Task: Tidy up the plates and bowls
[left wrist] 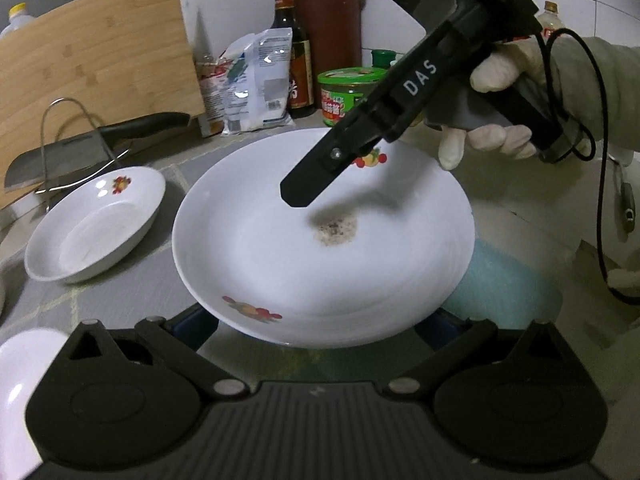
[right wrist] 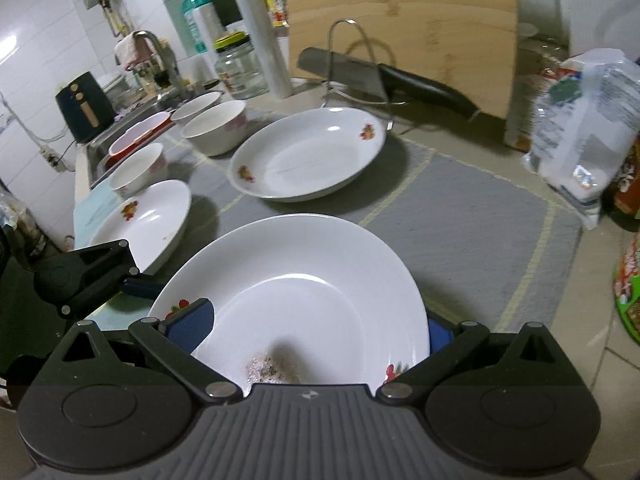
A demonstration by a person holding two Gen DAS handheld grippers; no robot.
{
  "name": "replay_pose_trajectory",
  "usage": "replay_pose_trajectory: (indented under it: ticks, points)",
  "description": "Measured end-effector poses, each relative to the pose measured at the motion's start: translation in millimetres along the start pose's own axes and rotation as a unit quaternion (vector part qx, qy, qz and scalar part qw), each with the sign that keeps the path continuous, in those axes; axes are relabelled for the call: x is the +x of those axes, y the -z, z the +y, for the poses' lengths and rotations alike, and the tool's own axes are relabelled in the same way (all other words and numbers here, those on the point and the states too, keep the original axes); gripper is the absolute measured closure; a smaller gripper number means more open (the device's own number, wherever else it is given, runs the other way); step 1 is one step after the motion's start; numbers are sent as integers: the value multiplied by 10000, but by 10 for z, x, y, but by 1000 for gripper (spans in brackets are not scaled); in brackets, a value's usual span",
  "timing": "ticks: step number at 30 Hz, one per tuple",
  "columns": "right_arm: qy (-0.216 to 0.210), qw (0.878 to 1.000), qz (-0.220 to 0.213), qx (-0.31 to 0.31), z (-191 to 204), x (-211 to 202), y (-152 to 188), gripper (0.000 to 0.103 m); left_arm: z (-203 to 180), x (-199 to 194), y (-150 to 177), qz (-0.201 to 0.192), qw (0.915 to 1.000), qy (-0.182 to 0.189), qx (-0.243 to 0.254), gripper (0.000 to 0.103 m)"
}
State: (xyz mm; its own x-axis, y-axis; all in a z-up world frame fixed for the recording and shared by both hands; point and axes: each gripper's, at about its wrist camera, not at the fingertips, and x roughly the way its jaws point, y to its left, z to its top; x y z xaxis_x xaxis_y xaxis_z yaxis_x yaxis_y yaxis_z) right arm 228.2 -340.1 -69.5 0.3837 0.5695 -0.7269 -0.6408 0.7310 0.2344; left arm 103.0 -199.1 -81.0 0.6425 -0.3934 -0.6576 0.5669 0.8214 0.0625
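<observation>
Plate (left wrist: 320,248), 1, frame centre: rim clamped by right gripper (right wrist: 316,328); left gripper (left wrist: 316,328) grip state unclear.

We see dim indoor light, soft glare on the plate (right wrist: 304,300), fisheye bending and dark corners, slight blur.

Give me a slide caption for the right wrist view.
Both hand-held grippers flank a soiled floral plate above the gray mat, clean plates and bowls beyond.
</observation>
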Motion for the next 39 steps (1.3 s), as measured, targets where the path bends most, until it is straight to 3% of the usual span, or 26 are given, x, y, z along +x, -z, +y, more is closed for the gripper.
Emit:
replay_pose_trajectory:
  ticks: [16, 39]
  points:
    - [320, 9994, -102, 88, -451, 80, -148, 0, 65, 465, -291, 44, 10000, 69, 48, 0]
    - [629, 9974, -72, 358, -831, 278, -179, 0, 200, 881, -428, 148, 9997, 210, 17, 0]
